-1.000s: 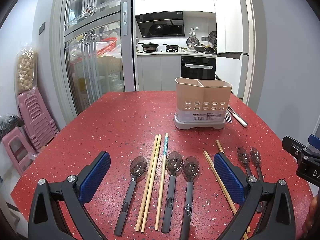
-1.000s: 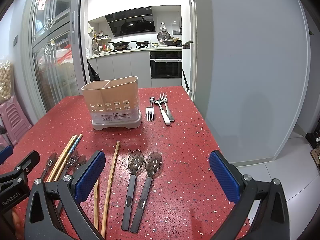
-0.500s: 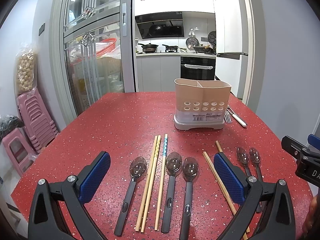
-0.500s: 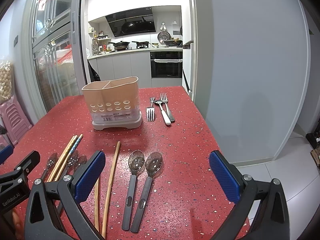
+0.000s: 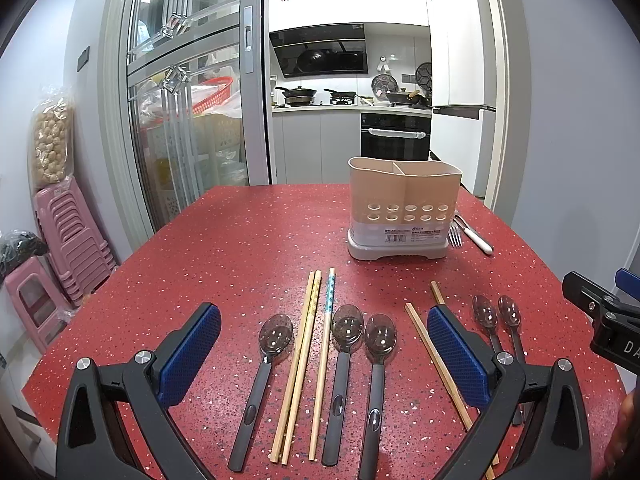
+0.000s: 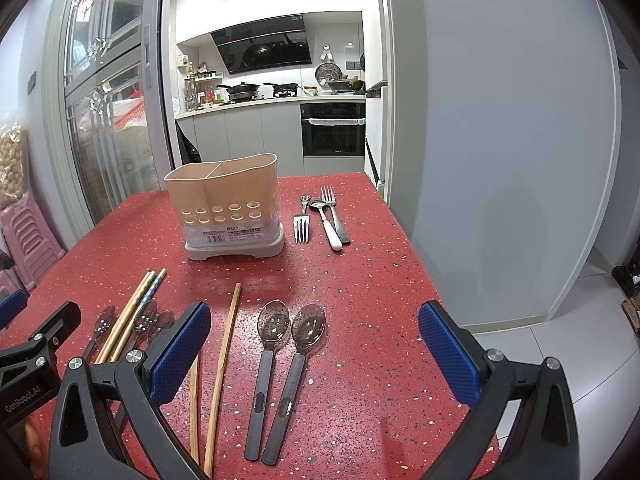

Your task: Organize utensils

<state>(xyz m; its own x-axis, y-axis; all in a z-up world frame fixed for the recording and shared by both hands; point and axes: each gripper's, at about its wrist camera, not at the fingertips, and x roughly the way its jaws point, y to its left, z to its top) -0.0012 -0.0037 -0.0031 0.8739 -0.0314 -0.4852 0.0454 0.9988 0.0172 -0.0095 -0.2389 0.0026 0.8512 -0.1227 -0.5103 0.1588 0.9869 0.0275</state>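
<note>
Spoons (image 5: 346, 360) and chopsticks (image 5: 304, 360) lie before the caddy (image 5: 402, 212)

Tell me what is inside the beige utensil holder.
The utensil holder shows a divider splitting it into two compartments, and nothing sticks up above its rim. Its walls hide the lower interior from both cameras, so anything short lying inside cannot be ruled out.

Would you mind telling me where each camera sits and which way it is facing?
Left wrist: on the left gripper, low over the red table, facing the kitchen; its open fingers frame three spoons and chopsticks; the right gripper shows at the edge.
Right wrist: on the right gripper, further right, facing the same way; its open fingers frame two spoons; the left gripper shows at the left edge.
Shared: the caddy, forks, chopsticks.
</note>
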